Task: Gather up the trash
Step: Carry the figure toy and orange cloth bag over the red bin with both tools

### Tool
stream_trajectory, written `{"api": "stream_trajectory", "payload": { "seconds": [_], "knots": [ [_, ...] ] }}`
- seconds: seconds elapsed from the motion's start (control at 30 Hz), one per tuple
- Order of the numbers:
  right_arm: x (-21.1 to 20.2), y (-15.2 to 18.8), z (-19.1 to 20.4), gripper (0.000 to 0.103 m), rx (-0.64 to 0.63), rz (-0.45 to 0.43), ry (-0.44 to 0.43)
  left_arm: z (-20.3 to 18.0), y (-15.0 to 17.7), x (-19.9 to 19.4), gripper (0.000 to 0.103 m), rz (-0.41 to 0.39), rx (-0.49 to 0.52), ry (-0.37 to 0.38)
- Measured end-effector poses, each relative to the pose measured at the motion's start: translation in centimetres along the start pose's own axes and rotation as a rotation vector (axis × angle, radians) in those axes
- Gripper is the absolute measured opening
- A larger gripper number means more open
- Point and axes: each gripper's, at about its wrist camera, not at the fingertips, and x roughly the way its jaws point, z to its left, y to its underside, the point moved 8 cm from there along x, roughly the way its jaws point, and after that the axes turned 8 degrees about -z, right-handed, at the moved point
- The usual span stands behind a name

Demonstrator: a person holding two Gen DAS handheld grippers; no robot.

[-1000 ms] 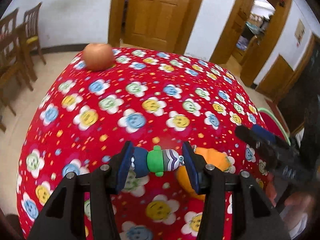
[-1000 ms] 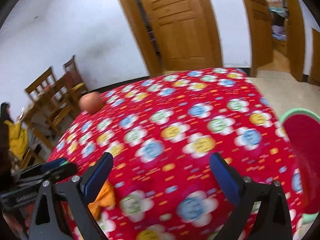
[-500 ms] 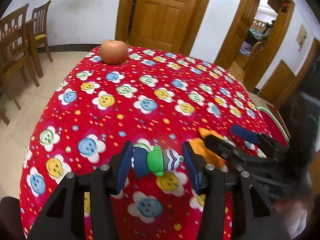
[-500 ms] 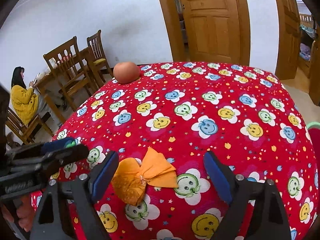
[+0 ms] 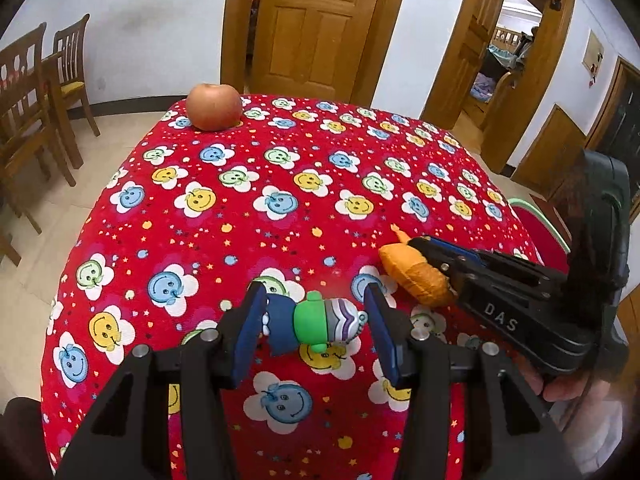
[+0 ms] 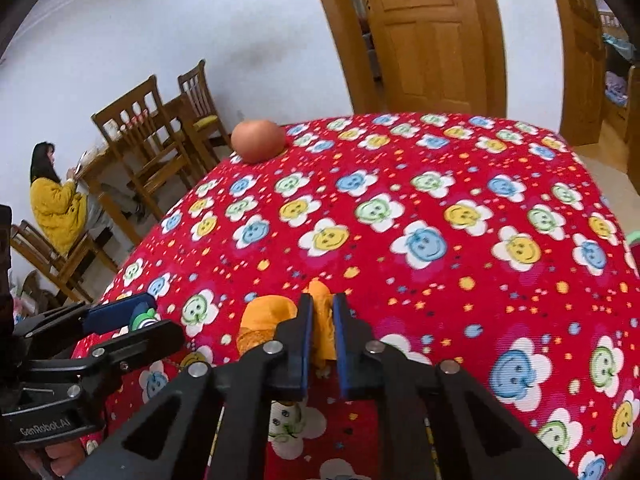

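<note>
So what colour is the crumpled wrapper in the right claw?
Orange wrapper; it shows best in the right wrist view.

apple [image 5: 214, 106] at table's far edge; wooden chairs [image 5: 36, 92]; closed door [image 5: 318, 28]

Table [image 5: 280, 168] is covered by a red cloth printed with smiley-face flowers. An apple [image 5: 214, 106] rests at the far left corner. An orange wrapper [image 5: 414, 270] (crumpled) lies on the cloth toward the near right.
</note>
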Motion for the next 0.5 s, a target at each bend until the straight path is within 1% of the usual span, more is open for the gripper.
{"api": "stream_trajectory", "payload": {
  "seconds": [0.1,0.23,0.4,0.5],
  "knots": [
    [-0.3,-0.1,-0.5,0.011,0.006,-0.013,0.014,-0.3,-0.6,-0.3,0.051,-0.022,-0.003,0.006],
    [-1.0,-0.3,-1.4,0.011,0.021,-0.031,0.027,-1.4,-1.2,0.0,0.051,-0.019,0.024,0.018],
    [-2.2,-0.5,-3.4,0.011,0.041,-0.053,0.056,-3.3,-2.1,0.8,0.051,-0.027,0.068,0.03],
    [-3.1,-0.8,-5.0,0.011,0.061,-0.071,0.091,-4.4,-2.6,1.5,0.051,-0.035,0.08,0.039]
  ]
}}
